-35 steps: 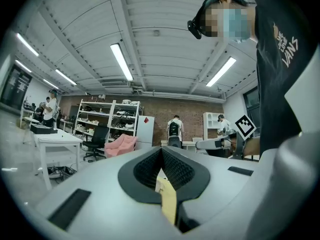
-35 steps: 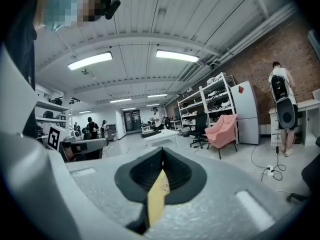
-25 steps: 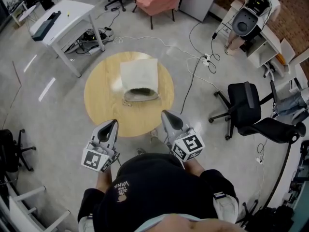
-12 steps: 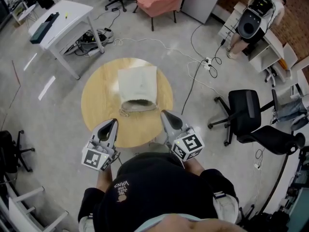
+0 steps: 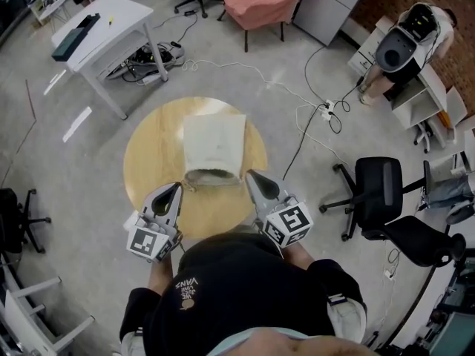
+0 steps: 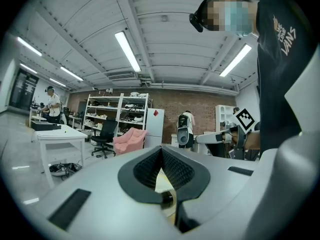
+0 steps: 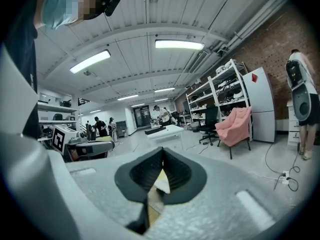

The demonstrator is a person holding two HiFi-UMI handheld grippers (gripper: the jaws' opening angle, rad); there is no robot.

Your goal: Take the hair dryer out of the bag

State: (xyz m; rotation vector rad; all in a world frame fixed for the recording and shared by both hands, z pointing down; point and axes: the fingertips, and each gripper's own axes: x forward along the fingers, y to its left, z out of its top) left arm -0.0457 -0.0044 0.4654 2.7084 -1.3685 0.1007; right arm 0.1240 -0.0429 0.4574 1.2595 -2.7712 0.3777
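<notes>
Nearest, the left gripper (image 5: 175, 188) and right gripper (image 5: 251, 175) are held level side by side, each with its fingers pressed together and gripping nothing. Their tips sit over the near edge of the round bench (image 5: 152, 162), just short of the pale bag (image 5: 214, 143), whose open mouth faces them. The dryer itself is not visible; it is presumably inside. This is the approach step. Next, one gripper must open and pin the bag while the other reaches in. A second ago, bench and bag lay farther from the tips.
</notes>
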